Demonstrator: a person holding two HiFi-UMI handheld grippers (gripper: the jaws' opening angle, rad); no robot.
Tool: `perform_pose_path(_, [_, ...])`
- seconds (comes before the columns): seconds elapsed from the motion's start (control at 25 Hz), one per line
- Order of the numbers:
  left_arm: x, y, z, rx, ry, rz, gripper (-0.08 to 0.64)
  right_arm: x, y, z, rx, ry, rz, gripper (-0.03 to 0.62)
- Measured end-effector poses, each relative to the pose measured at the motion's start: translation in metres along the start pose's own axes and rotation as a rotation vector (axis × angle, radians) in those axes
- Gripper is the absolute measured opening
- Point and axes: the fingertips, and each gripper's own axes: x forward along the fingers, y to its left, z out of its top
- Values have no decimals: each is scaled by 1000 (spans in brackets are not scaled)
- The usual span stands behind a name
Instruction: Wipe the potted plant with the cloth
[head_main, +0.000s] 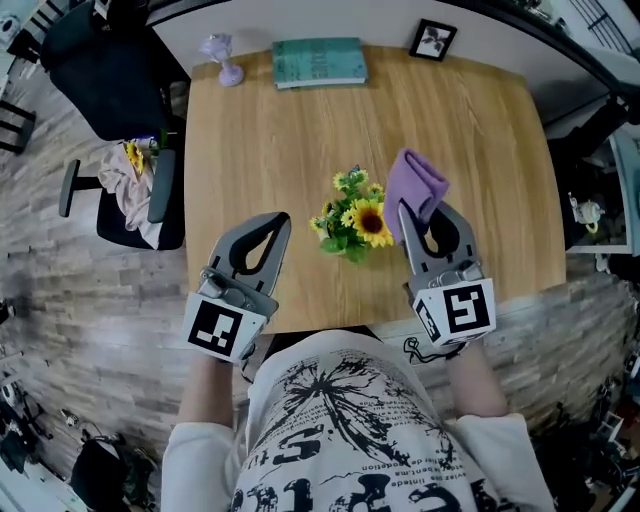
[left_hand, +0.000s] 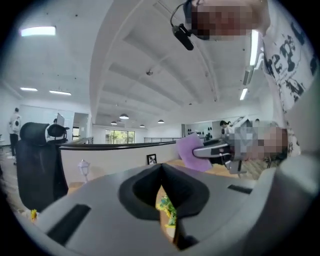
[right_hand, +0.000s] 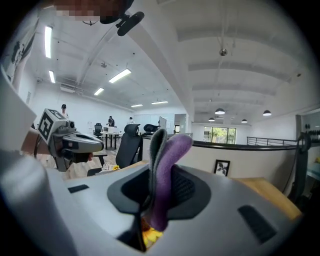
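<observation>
The right gripper (head_main: 425, 222) jaws pinch the purple cloth (head_main: 413, 183) just beside the potted sunflowers (head_main: 355, 225). The left gripper (head_main: 272, 226) jaws are closed and empty. Wiping seemingly remains.

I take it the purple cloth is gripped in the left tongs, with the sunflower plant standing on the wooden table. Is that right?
Not quite. The purple cloth is gripped in the right tongs, not the left tongs, which are shut on nothing. The right gripper view shows the cloth between that gripper's jaws. The sunflower plant does stand on the wooden table.
</observation>
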Motion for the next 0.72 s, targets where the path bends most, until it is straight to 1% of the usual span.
perform_pose_path(0.08, [-10, 11, 10, -9, 0, 41, 5, -1, 9, 8, 3, -14, 17, 83])
perform_pose_path(0.2, [-25, 27, 25, 30, -15, 109, 5, -2, 21, 18, -1, -42, 46, 81])
perform_pose_path(0.32, [-33, 33, 36, 67, -28, 131, 5, -2, 29, 26, -21, -66, 63, 80])
perform_pose_path(0.44, [-38, 37, 41, 83, -35, 153, 5, 0, 31, 30, -40, -72, 60, 77])
perform_pose_path(0.56, [-42, 44, 41, 73, -22, 198, 5, -1, 27, 31, -42, -72, 43, 74])
perform_pose_path(0.72, [-42, 52, 38, 22, -19, 228, 5, -2, 14, 31, -58, -66, 15, 72])
